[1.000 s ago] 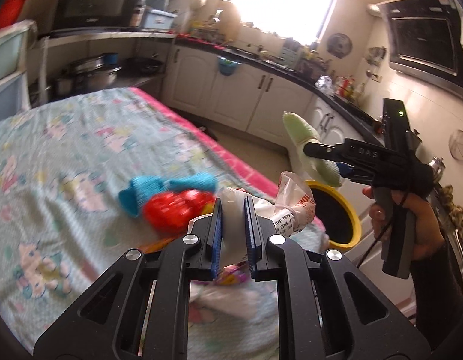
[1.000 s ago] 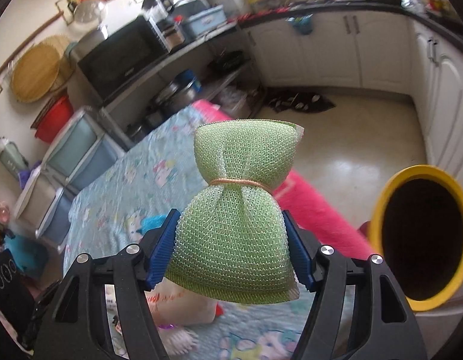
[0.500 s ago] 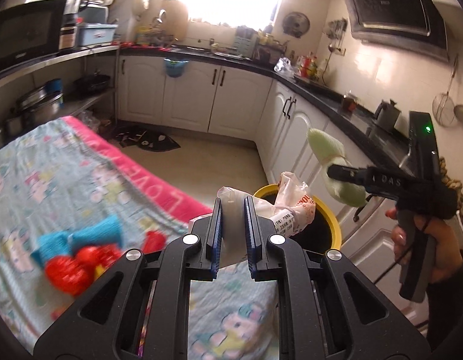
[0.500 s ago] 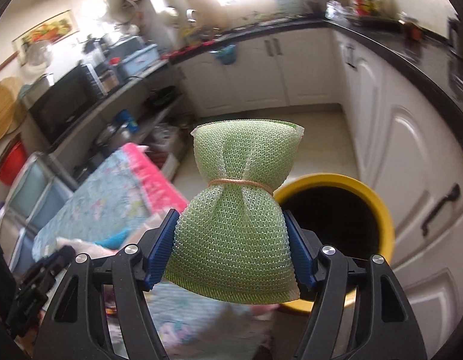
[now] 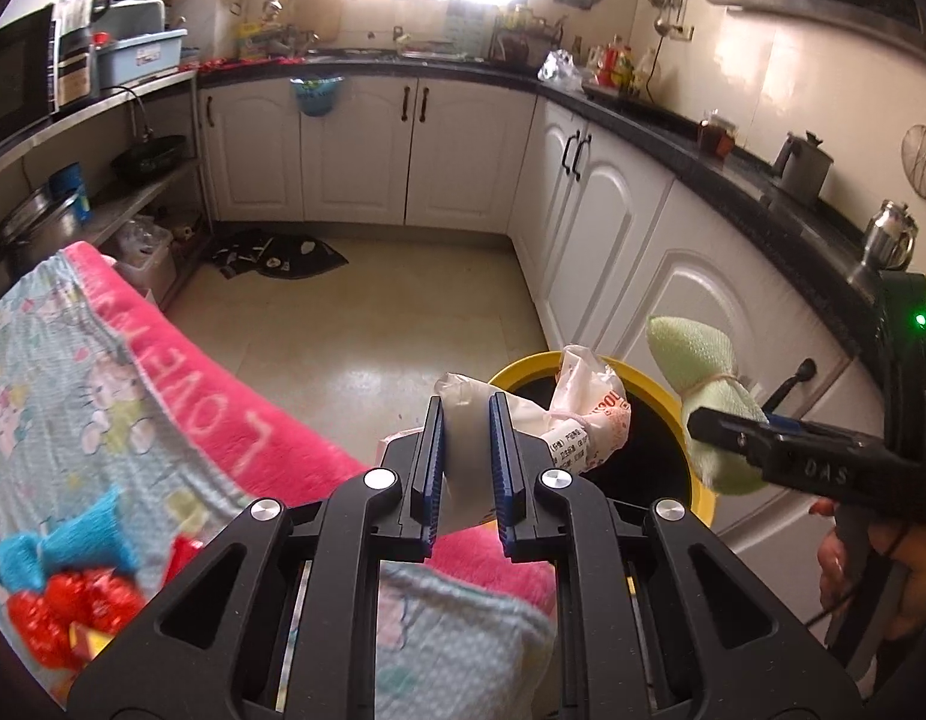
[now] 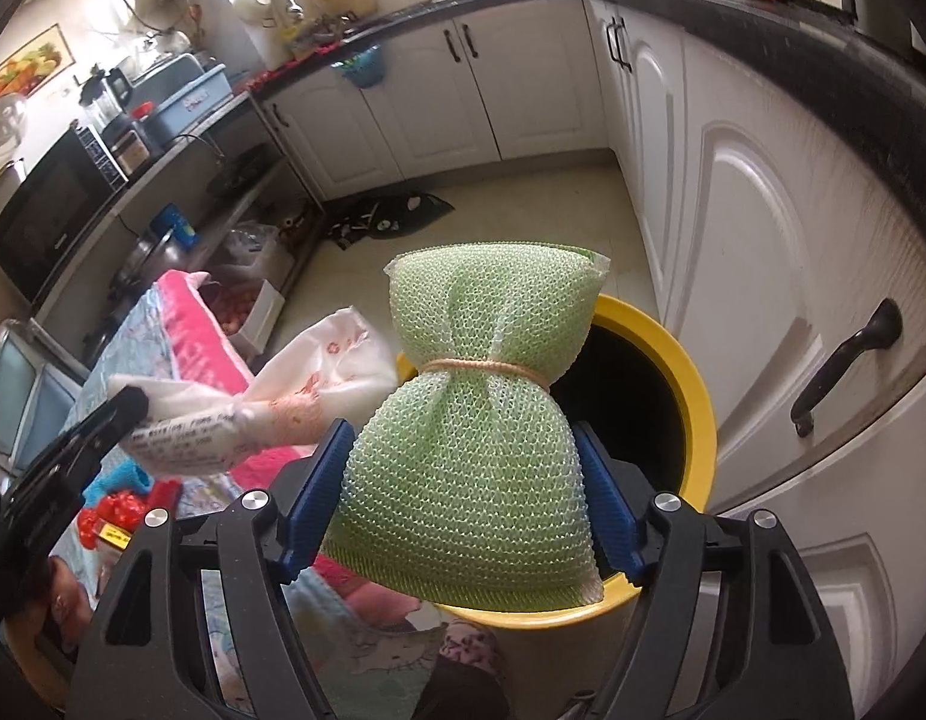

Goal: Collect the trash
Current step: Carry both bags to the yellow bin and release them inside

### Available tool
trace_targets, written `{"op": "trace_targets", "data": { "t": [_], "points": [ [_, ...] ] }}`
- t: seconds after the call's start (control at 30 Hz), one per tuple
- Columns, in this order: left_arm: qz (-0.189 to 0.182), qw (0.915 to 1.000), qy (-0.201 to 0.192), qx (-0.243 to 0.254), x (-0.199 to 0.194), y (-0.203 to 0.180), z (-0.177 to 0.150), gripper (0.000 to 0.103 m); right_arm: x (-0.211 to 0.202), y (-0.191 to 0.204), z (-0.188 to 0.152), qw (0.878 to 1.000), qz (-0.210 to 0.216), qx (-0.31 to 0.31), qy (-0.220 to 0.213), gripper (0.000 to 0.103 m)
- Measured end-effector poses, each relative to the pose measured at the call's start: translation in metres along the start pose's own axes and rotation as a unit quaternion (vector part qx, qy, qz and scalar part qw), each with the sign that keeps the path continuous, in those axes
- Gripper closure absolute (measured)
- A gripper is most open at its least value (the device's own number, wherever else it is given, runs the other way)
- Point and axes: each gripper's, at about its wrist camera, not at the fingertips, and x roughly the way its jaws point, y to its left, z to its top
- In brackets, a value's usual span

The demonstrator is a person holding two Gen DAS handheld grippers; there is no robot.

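Note:
My left gripper is shut on a crumpled white plastic bag with red print, held at the near rim of a yellow trash bin. The bag also shows in the right wrist view. My right gripper is shut on a green mesh pouch tied with a rubber band, held over the bin. The pouch shows at the right in the left wrist view. Red wrappers and a blue mesh piece lie on the table.
The table under a patterned cloth with a pink border is at the left. White cabinets stand right behind the bin. Tiled floor with a dark mat lies beyond.
Both grippers have swung from over the table toward the yellow bin. The white bag and green pouch now hang at the bin's opening, still gripped.

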Motion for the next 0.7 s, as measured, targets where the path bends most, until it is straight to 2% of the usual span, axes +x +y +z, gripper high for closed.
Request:
{"op": "trace_targets", "data": {
  "t": [0.23, 0.3, 0.37, 0.5, 0.57, 0.7],
  "points": [
    [-0.004, 0.9994, 0.029, -0.017, 0.03, -0.003, 0.006, 0.084, 0.014, -0.019, -0.002, 1.0, -0.009, 0.025, 0.011, 0.026],
    [-0.005, 0.9994, 0.027, -0.02, 0.029, -0.002, 0.006, 0.077, 0.013, -0.022, -0.003, 0.999, -0.008, 0.032, 0.011, 0.025],
    [-0.009, 0.9993, 0.025, -0.027, 0.025, 0.0, 0.006, 0.065, 0.013, -0.023, -0.003, 0.999, -0.01, 0.034, 0.009, 0.024],
    [-0.003, 0.9995, 0.014, -0.03, 0.011, 0.007, 0.003, 0.053, 0.004, -0.013, -0.007, 1.0, -0.019, 0.021, -0.004, 0.021],
    [-0.003, 0.9993, 0.006, -0.036, 0.0, 0.012, 0.001, 0.04, -0.001, -0.005, -0.008, 1.0, -0.021, 0.011, -0.014, 0.02],
    [0.005, 0.9991, -0.015, -0.04, -0.024, 0.02, -0.005, 0.022, -0.017, 0.014, -0.014, 0.999, -0.018, -0.014, -0.042, 0.017]
  ]
}}
